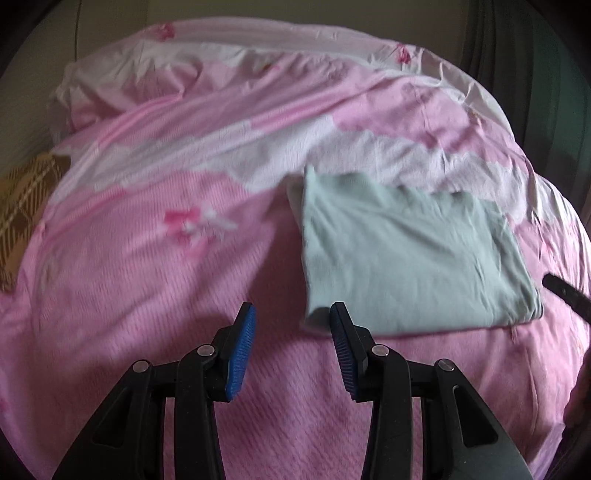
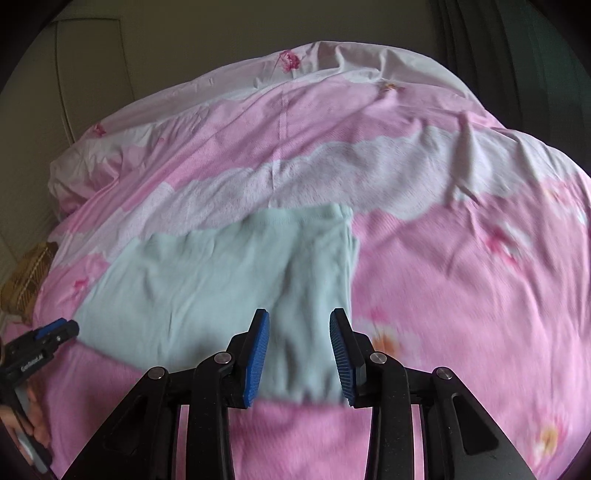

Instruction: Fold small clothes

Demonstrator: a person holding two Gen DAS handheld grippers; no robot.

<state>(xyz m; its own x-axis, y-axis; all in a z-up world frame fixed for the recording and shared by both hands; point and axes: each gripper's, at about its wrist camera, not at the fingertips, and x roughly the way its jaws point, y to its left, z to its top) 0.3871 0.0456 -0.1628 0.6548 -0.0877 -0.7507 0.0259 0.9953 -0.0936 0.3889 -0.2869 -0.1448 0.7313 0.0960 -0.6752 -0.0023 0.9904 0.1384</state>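
Note:
A pale mint-green garment (image 1: 410, 254) lies folded into a flat rectangle on the pink bedspread (image 1: 147, 280). My left gripper (image 1: 291, 314) is open and empty, just in front of the garment's near left corner. In the right wrist view the same garment (image 2: 207, 280) lies spread ahead. My right gripper (image 2: 299, 321) is open and empty, over the garment's near right edge. The left gripper (image 2: 55, 330) shows at the far left of that view, by the garment's left corner. A dark tip of the right gripper (image 1: 565, 295) shows at the right edge of the left wrist view.
The bed is covered by a pink and white quilt with flower prints (image 2: 406, 155), rumpled toward the back. A brown plaid cushion (image 1: 26, 206) lies at the left edge. A beige wall (image 2: 258, 29) and dark curtain (image 2: 517, 55) stand behind the bed.

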